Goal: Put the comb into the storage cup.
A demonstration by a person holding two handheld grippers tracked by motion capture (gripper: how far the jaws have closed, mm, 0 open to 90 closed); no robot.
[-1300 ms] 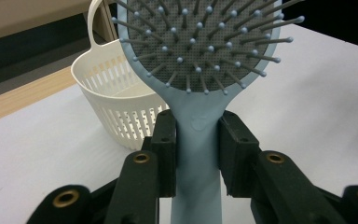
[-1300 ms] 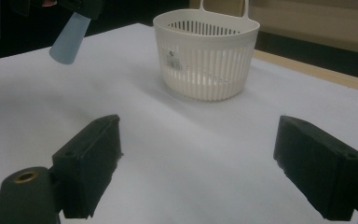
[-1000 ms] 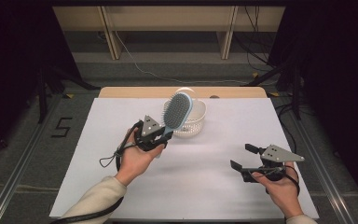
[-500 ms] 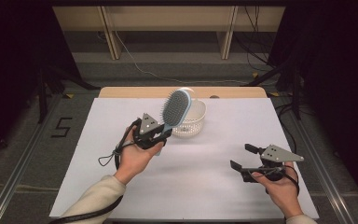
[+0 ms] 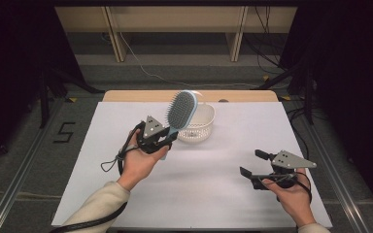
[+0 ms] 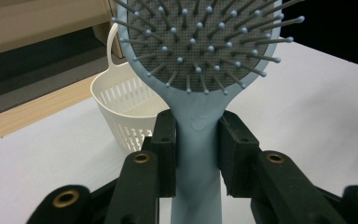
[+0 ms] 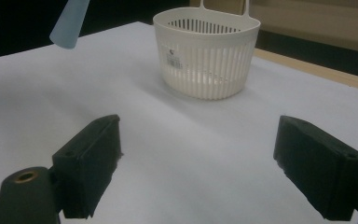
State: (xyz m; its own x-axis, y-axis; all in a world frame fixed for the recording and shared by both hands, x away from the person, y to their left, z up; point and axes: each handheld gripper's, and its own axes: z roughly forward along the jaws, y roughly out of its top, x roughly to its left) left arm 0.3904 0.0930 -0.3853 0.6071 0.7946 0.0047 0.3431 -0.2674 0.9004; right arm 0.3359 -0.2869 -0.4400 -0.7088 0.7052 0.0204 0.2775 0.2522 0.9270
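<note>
1. Pale blue plastic forms the hairbrush, which is lifted clear of the table and stands nearly upright, its oval head leaning toward the far side.
2. Its grey cushion, studded with ball-tipped bristles, faces the person in the left gripper view, and the handle runs straight down between the black jaws.
3. Pinching that handle just below the neck is the left gripper; both pads press flat against its sides, one on each side.
4. From the high view the brush head overlaps the near rim of the basket, so it sits above or just in front of that rim; which of the two I cannot tell.
5. This basket is a small cream-white slatted tub with a thin loop handle at its back, standing upright on the far middle of the table.
6. A label sticks to its outer wall, seen in the right gripper view; its print is too small to read.
7. Held near the front right of the table, well apart from brush and basket, is the right gripper.
8. Its jaws stand spread wide with nothing between them, and its own camera looks past them at bare white tabletop.
9. White sheeting covers the table, with a strip of light wood showing along the far edge.
</note>
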